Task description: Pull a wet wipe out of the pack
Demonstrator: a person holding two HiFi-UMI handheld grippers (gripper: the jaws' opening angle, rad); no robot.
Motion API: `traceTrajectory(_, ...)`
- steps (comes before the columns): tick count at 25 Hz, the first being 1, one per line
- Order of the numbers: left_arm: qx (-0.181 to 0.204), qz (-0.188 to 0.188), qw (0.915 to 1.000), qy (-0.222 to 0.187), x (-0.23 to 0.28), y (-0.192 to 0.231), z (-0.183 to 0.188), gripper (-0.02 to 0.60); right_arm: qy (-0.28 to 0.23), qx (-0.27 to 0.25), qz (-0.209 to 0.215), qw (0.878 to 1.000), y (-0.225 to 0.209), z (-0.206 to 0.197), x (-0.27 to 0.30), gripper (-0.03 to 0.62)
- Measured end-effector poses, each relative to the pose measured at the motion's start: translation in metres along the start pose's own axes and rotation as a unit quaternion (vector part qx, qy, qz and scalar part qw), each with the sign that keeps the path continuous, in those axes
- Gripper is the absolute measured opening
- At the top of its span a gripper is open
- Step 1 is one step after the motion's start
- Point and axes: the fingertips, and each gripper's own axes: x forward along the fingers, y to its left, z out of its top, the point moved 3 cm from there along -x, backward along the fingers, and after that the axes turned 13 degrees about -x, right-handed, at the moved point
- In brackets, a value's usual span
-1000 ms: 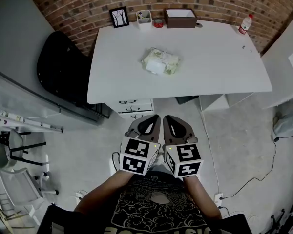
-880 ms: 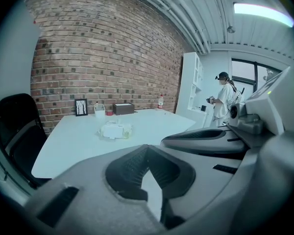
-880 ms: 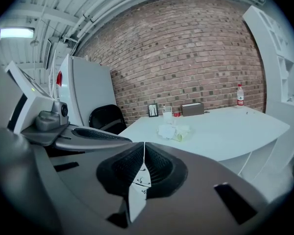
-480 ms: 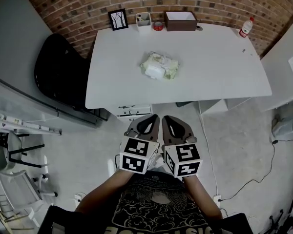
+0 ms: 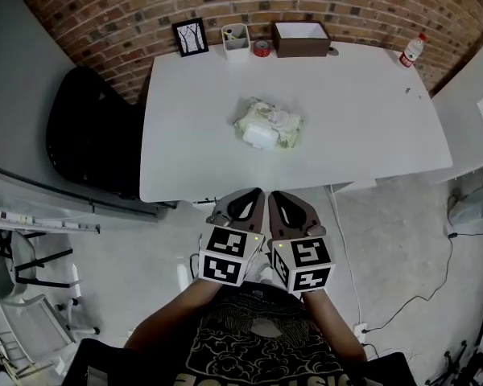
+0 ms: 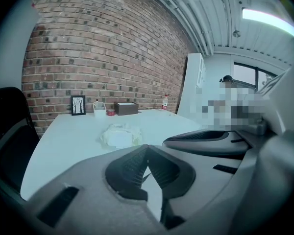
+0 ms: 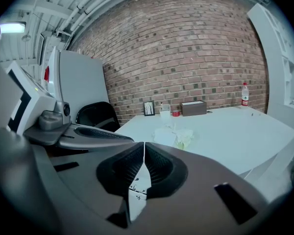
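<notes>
Since the wet wipe pack (image 5: pixel 267 124) lies in the middle of the white table (image 5: pixel 370 111), well ahead of you, and both the left gripper (image 5: pixel 253 193) and the right gripper (image 5: pixel 275 194) are pressed closed on nothing, expect a soft, light pouch that will likely slide or lift when tugged. Pin its body with one gripper and pinch at the white patch on top, probably the flap. No print on it is legible.

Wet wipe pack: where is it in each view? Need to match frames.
Head view: wet wipe pack just above picture centre.
Left gripper view: wet wipe pack left of centre.
Right gripper view: wet wipe pack just right of centre.
Shared landmark: brown box against the brick wall behind it.
</notes>
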Motion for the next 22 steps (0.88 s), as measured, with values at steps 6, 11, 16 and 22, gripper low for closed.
traceTrajectory(6, 0.000, -0.013, 0.9999, 0.006, 0.025, 0.029, 0.023, 0.011, 0.010, 0.004, -0.014, 1.000, -0.011, 0.015, 0.039, 0.018)
traceTrajectory(11, -0.008, -0.028, 0.9995, 0.010, 0.041, 0.049, 0.039, 0.011, 0.019, 0.004, -0.027, 0.999, -0.016, 0.028, 0.065, 0.018)
traceTrajectory(16, -0.010, -0.041, 0.9990, 0.015, 0.057, 0.066, 0.052, 0.011, 0.021, 0.013, -0.048, 0.999, -0.023, 0.040, 0.087, 0.019)
traceTrajectory(22, -0.008, -0.062, 0.9979, 0.017, 0.071, 0.080, 0.066, 0.011, 0.028, 0.012, -0.074, 0.997, -0.032, 0.049, 0.108, 0.020)
